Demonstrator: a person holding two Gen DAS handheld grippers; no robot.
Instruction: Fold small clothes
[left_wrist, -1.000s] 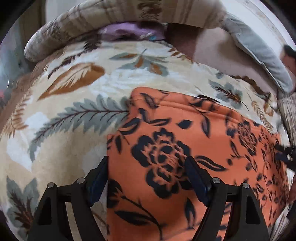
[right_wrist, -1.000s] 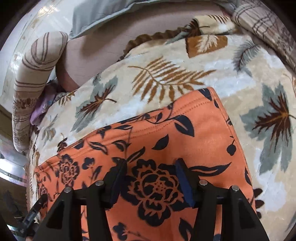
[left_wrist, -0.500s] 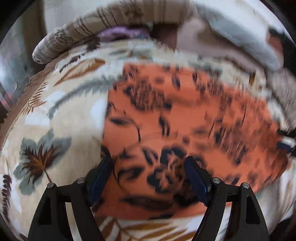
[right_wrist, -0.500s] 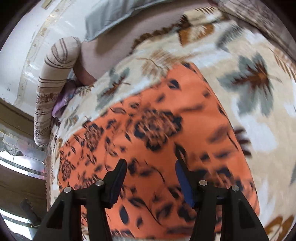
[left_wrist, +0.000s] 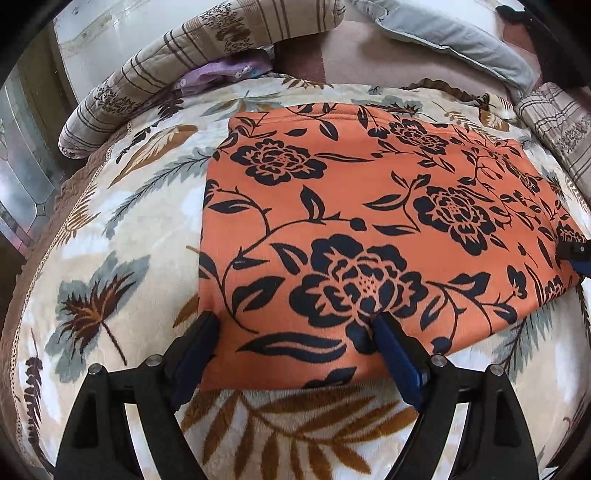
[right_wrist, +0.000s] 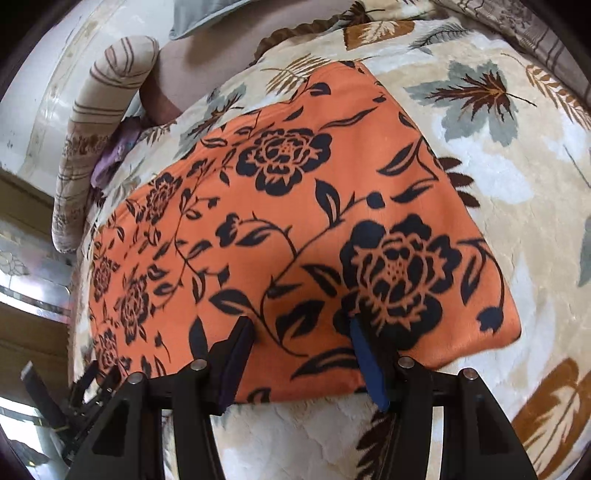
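An orange cloth (left_wrist: 369, 221) with black flowers lies flat and squared on the leaf-print blanket (left_wrist: 110, 229). My left gripper (left_wrist: 295, 321) hangs over the cloth's near left corner; its jaws are opening, the near hem lies between them and the pads do not press it. In the right wrist view the same cloth (right_wrist: 295, 221) fills the middle. My right gripper (right_wrist: 300, 325) stands open over the near hem toward the right corner, nothing pinched. Each gripper shows at the edge of the other's view: the right gripper (left_wrist: 574, 254), the left gripper (right_wrist: 92, 384).
A striped bolster (left_wrist: 147, 85) curves along the far left, with a purple garment (left_wrist: 218, 70) tucked beside it. A grey pillow (left_wrist: 454, 40) lies at the back and another striped cushion (left_wrist: 554, 125) at the right. Bare blanket (right_wrist: 517, 184) lies right of the cloth.
Both grippers have drawn back from the cloth's far hem to its near hem, so the whole cloth now shows ahead of them. The left jaws stand a little wider.
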